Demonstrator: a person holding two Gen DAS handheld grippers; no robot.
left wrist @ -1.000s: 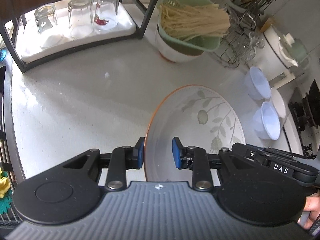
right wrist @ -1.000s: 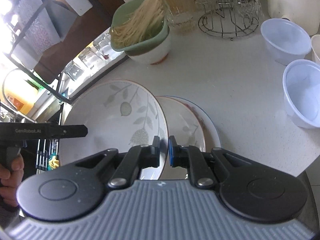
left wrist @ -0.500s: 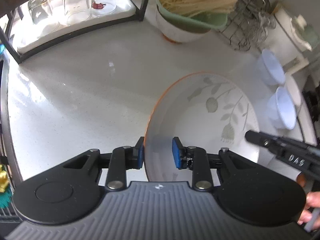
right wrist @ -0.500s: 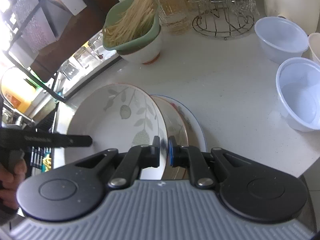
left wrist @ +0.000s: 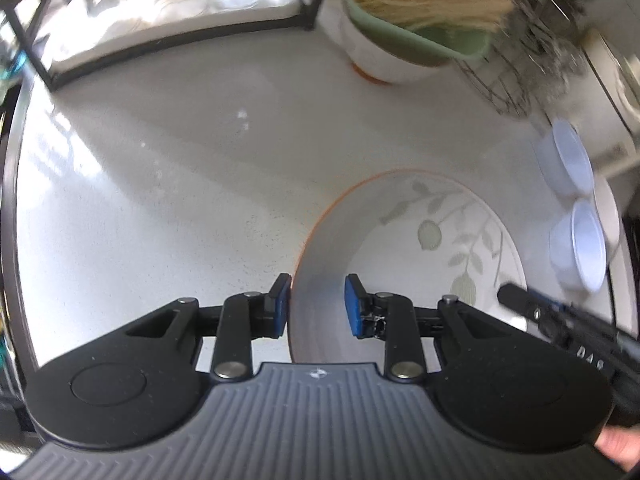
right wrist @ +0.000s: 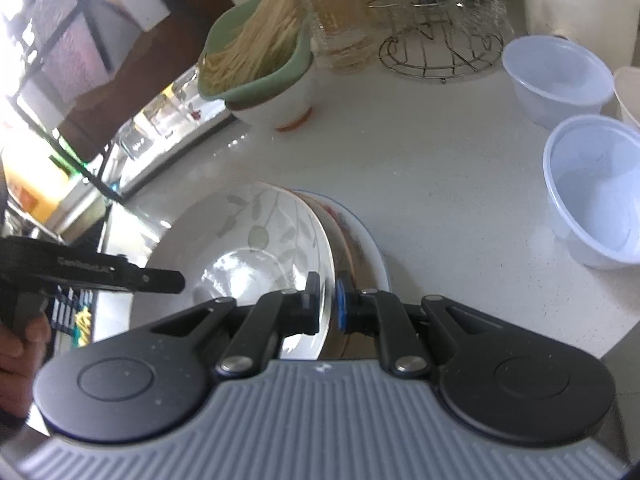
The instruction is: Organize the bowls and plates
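The bench [left wrist: 168, 184] was a pale speckled surface carrying everything inspected. At its far edge stood a black-framed rack [left wrist: 168, 36] with upturned glasses, blurred in the left wrist view. Beside the rack sat a white bowl [right wrist: 294, 100] with a green colander of dry noodles [right wrist: 256, 56] resting on top, and next to that a wire stand [right wrist: 440, 52].

The leaf-patterned plate [right wrist: 256, 248] was tilted, held between my two tools. Behind it, on the right, a second plate with a blue rim [right wrist: 372, 248] lay close against it; whether the two touched I could not tell.

Two translucent plastic bowls [right wrist: 592, 188] stood apart from the plates toward the right edge of the bench.

My right tool [right wrist: 326, 308] was closed to a narrow gap on the leaf-patterned plate's near-right rim, a pad on either face. My left tool [left wrist: 316, 308] stood wider, with the plate's orange-edged left rim passing between its blue pads [left wrist: 352, 308]; the rim lay against the left pad, while the right pad appeared clear of the plate's inner face.
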